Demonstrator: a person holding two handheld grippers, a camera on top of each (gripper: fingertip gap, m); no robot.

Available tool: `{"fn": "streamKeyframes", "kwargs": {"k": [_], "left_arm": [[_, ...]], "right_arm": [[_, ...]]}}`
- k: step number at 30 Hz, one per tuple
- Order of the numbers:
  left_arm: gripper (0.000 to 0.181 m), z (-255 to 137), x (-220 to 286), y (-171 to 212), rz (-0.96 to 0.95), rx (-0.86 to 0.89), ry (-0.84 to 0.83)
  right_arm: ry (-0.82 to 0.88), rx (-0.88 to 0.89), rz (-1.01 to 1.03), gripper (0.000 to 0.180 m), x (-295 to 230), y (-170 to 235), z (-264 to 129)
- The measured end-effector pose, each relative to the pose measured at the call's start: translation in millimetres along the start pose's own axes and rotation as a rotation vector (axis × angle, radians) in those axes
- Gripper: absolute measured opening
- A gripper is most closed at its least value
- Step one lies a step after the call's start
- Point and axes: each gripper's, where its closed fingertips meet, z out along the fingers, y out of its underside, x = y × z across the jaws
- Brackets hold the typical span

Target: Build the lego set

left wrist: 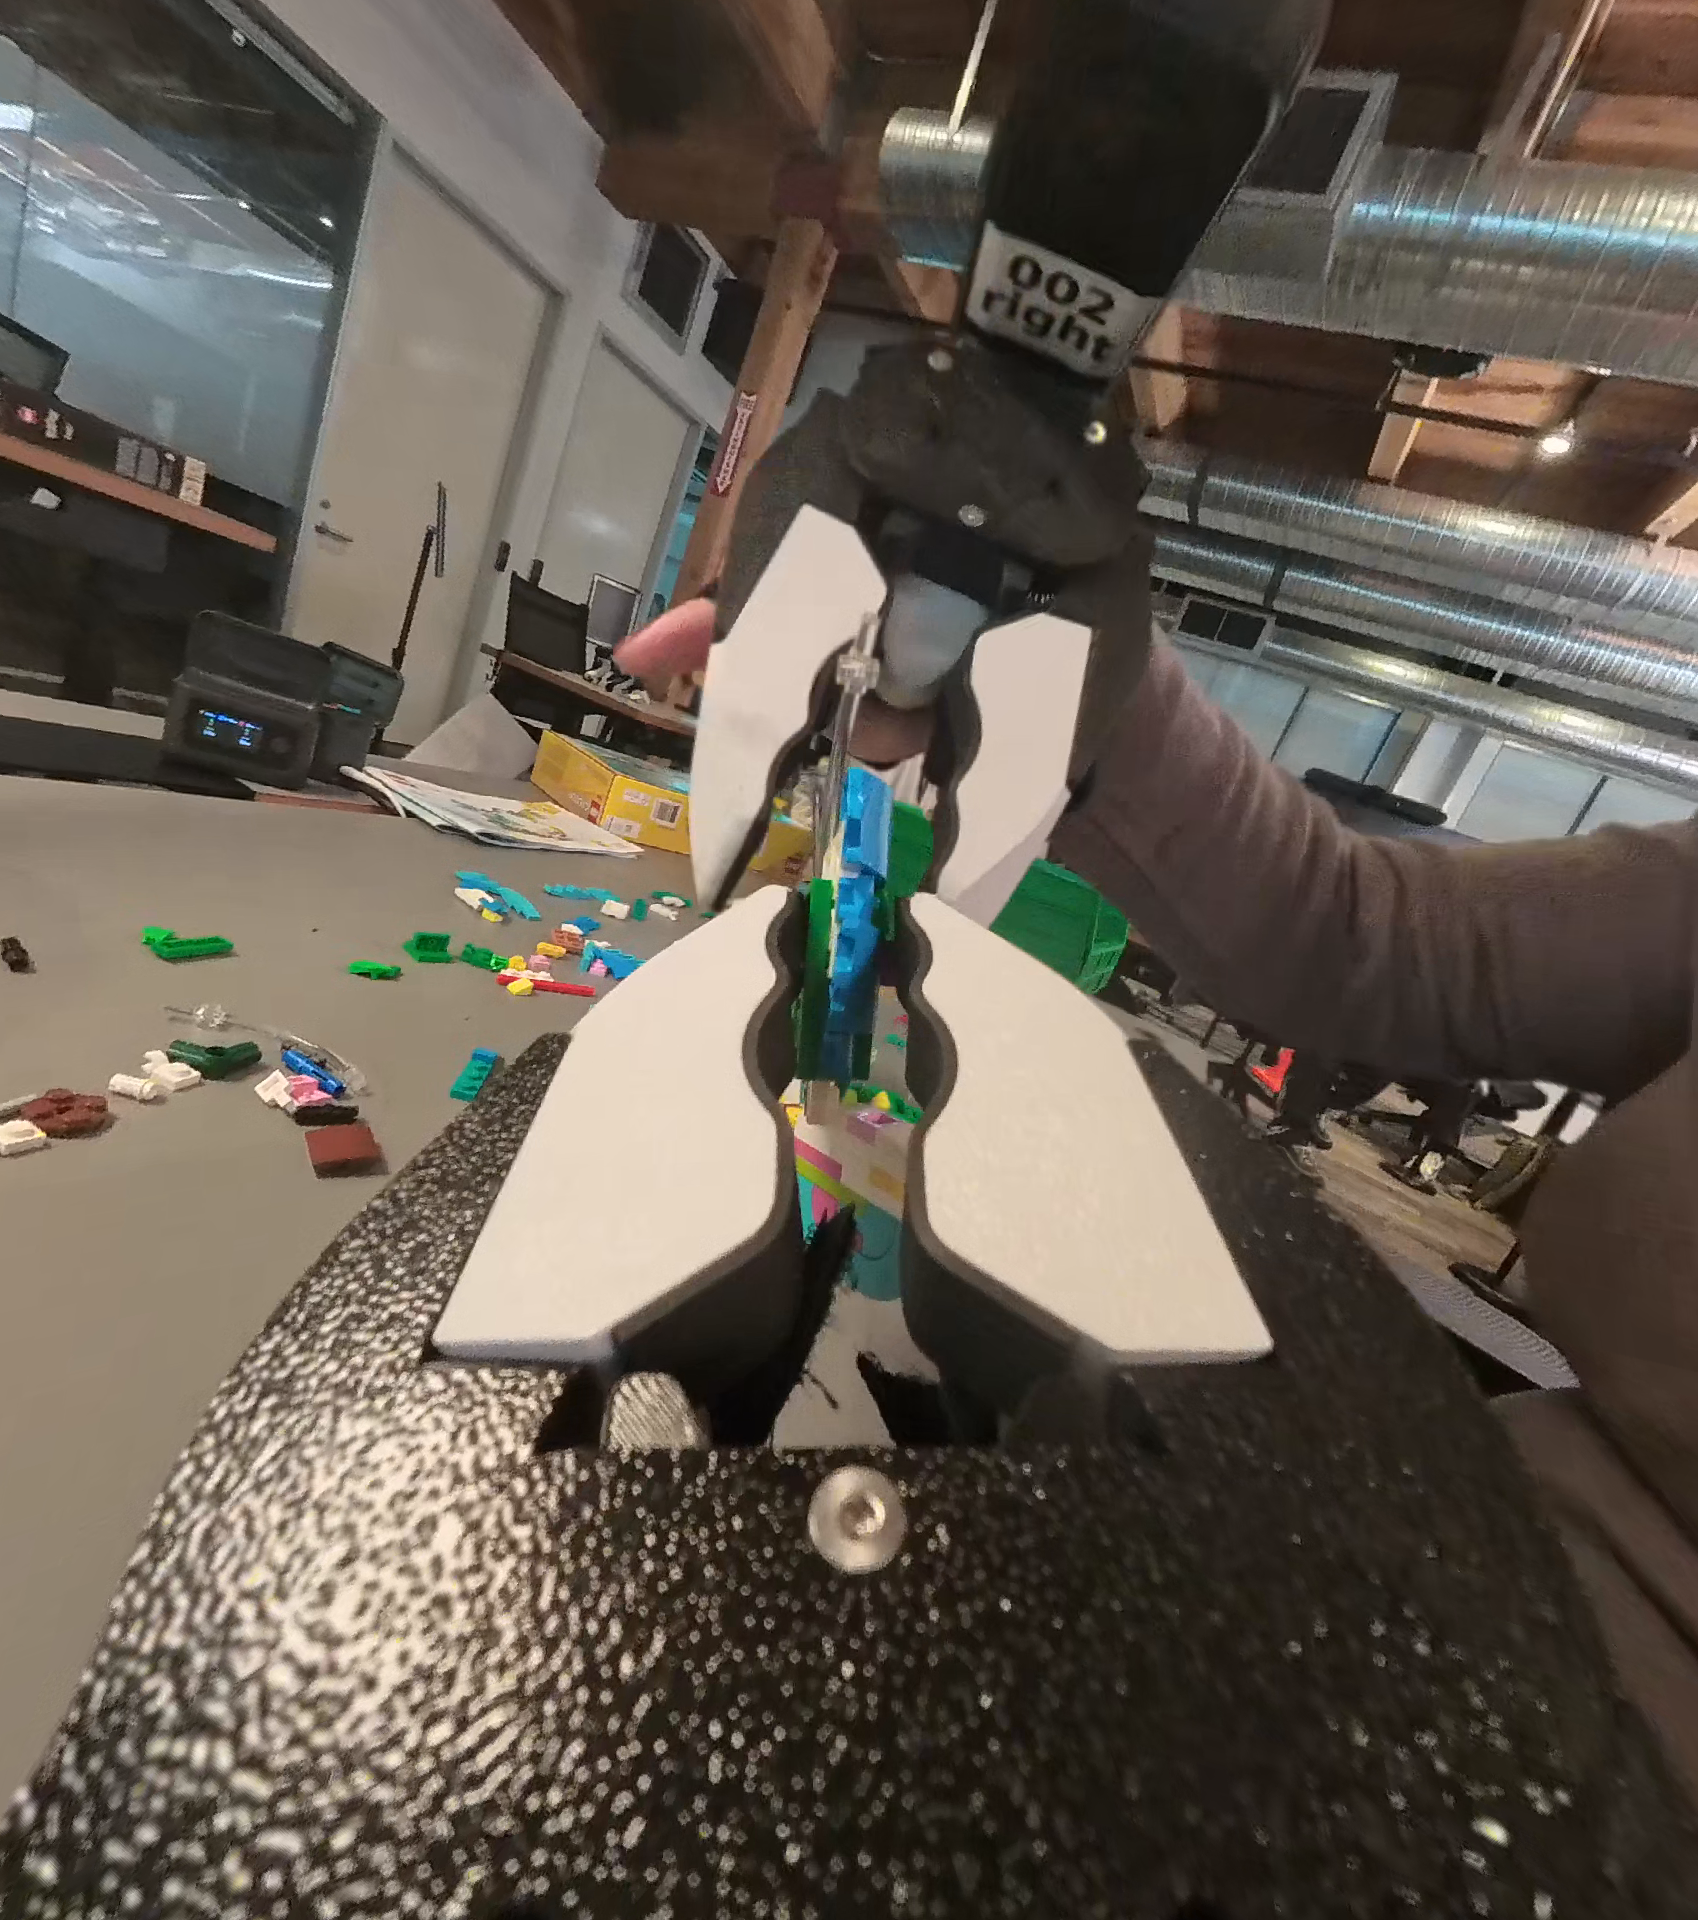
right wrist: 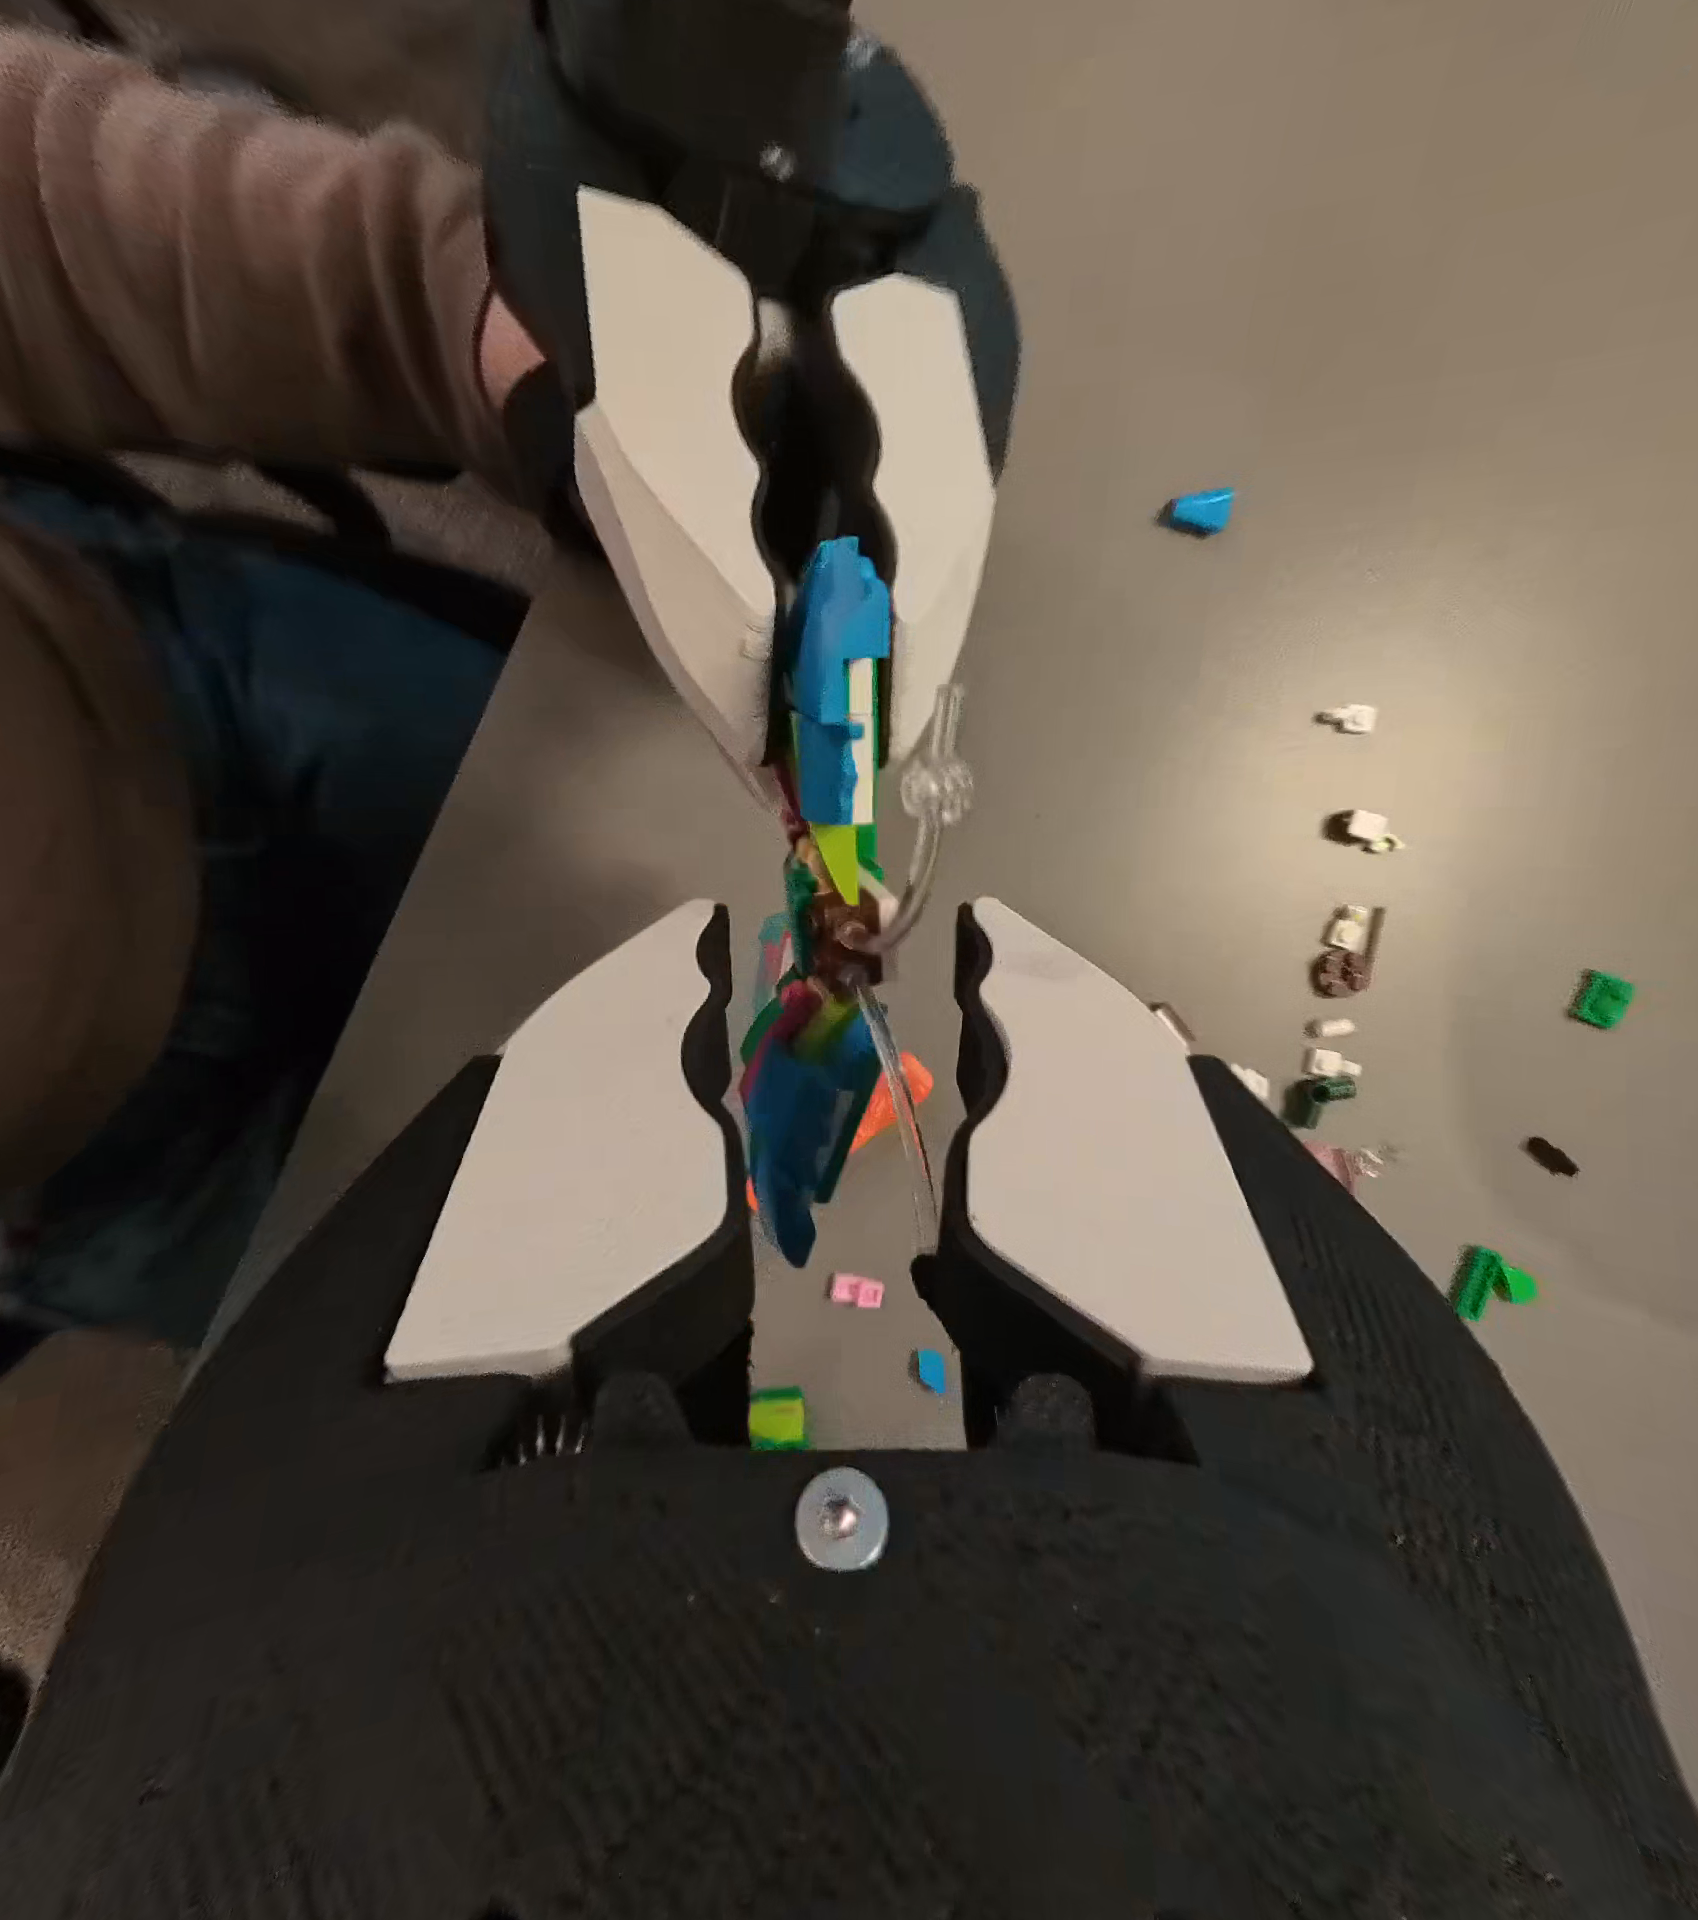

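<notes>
1. centrally, the left gripper [left wrist: 840,935] pinches the blue-green model [left wrist: 850,935] edge-on, raised above the table [left wrist: 149,1299].
2. right gripper [right wrist: 834,925] is spread, its fingers either side of the model's lower end, not touching.
3. loose bricks [left wrist: 533,956] are scattered at mid left; a yellow box [left wrist: 616,795] sits behind them.

The left gripper [left wrist: 840,914] has a black, white-speckled plastic body, pale grey finger plates with wavy black inner edges and a silver screw [left wrist: 855,1519]. The plain black right gripper [right wrist: 837,914] matches it. A brown ribbed sleeve [left wrist: 1364,883] covers the person's arm.
</notes>
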Motion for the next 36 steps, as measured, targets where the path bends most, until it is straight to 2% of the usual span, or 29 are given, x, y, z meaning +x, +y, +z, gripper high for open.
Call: {"fn": "streamKeyframes", "kwargs": {"k": [4, 8, 23, 31, 36], "left_arm": [[0.016, -1, 3, -3, 0.009, 0.018, 0.020], [0.016, -4, 2, -4, 0.003, 0.031, 0.012], [0.016, -3, 1, -8, -0.006, 0.058, -0.003], [0.043, 4, -7, -8, 0.017, 0.045, -0.069], [0.054, 4, -12, -11, 0.044, 0.053, -0.126]], "right_arm": [[-0.029, -0.140, -0.043, 0.030, 2, 7, 10], [-0.051, -0.158, -0.068, 0.021, -1, 4, 12], [-0.103, -0.162, -0.025, 0.018, -2, 5, 12], [-0.133, -0.174, 0.039, 0.018, 4, 23, 15], [-0.073, -0.072, 0.134, 0.018, 20, 33, 5]]}}
